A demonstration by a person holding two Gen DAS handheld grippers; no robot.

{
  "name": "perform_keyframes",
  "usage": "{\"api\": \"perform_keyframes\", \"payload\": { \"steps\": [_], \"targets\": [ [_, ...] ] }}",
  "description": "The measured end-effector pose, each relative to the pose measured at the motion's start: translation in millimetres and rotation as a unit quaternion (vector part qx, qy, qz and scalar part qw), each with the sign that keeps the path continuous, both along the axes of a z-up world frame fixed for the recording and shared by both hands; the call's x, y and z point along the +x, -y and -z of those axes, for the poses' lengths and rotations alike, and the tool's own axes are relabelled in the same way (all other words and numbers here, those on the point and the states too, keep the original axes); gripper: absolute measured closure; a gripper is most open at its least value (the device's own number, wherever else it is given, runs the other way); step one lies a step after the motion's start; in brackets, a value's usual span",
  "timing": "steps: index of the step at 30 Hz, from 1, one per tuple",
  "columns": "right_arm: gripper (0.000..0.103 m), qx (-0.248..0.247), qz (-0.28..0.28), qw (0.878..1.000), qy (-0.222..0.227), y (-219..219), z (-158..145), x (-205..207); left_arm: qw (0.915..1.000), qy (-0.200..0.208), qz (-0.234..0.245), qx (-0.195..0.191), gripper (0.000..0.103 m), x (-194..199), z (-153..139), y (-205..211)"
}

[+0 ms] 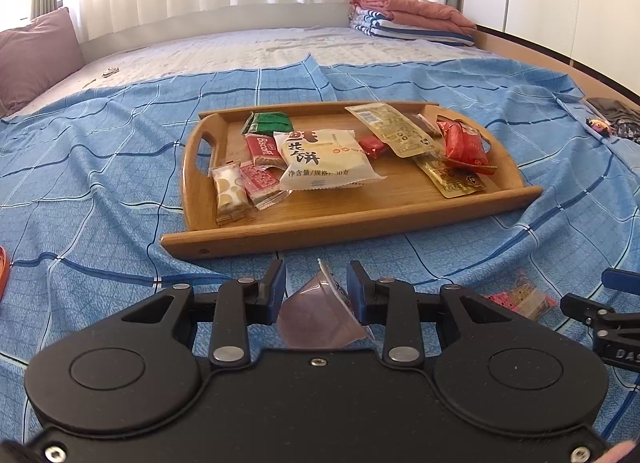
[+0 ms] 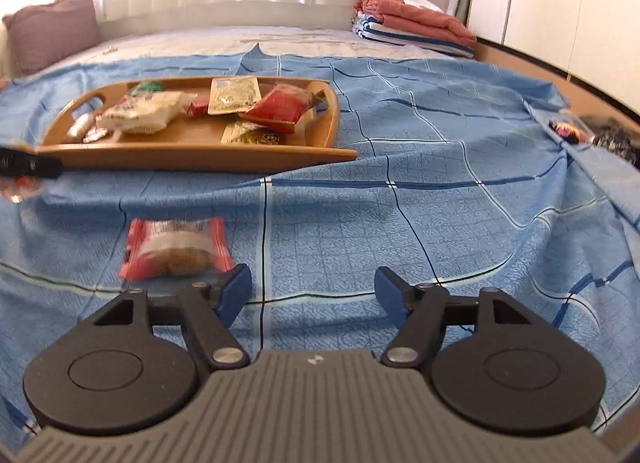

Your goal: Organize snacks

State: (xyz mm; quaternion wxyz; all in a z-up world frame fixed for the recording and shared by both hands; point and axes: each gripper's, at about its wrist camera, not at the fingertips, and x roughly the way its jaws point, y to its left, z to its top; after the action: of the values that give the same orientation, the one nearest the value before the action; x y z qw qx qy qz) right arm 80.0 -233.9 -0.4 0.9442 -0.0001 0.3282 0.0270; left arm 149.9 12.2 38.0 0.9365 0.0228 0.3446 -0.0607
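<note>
Done so far: the wooden tray (image 1: 400, 215) on the blue bedsheet (image 1: 100, 151) already holds most of the snacks, loosely heaped, I judge.
Left claw (image 1: 316, 291): my pads are clamped on a small jelly cup (image 1: 320, 315), held just short of the tray's near rim.
Right claw (image 2: 312, 291): jaws apart, nothing between them.
Left to do: the cup, plus one red-ended packet (image 2: 176, 249) lying on the sheet just left of my right claw.
Count: one tray; roughly eleven packets inside; one cup; one loose packet.
</note>
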Motion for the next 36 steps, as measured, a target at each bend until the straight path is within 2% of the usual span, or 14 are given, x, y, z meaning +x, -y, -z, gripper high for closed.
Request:
{"api": "perform_keyframes", "payload": {
  "steps": [3,8,13,16,18,20,24,27,36],
  "targets": [
    [0.014,0.038,-0.049,0.998,0.02,-3,-6,-7,1.0,0.0,-0.001,0.0,0.071,0,0,0],
    [0.013,0.033,-0.091,0.995,0.019,-31,-6,4,1.0,-0.001,-0.002,0.0,0.071,-2,1,0],
    [0.002,-0.004,-0.062,0.998,-0.014,-58,7,29,1.0,0.0,-0.002,0.002,0.071,-6,2,1],
    [0.002,-0.001,-0.043,0.999,-0.025,-63,15,33,1.0,-0.002,-0.006,0.0,0.071,-7,3,0],
    [0.011,0.008,-0.042,0.999,-0.02,-63,14,30,1.0,-0.002,-0.009,-0.001,0.071,-7,3,-1],
    [0.032,0.004,-0.051,0.999,-0.014,-63,10,26,1.0,0.0,-0.01,-0.001,0.071,-7,3,-1],
    [0.034,-0.002,-0.061,0.998,-0.01,-65,4,21,0.9999,0.004,-0.017,-0.001,0.071,-6,2,-2],
    [0.04,-0.002,-0.061,0.998,-0.003,-66,-3,20,0.9998,0.004,-0.019,-0.002,0.071,-5,1,-3],
    [0.041,0.025,-0.052,0.998,0.014,-61,-27,33,0.9995,0.015,-0.029,-0.002,0.071,2,-9,-7]
  ]
}}
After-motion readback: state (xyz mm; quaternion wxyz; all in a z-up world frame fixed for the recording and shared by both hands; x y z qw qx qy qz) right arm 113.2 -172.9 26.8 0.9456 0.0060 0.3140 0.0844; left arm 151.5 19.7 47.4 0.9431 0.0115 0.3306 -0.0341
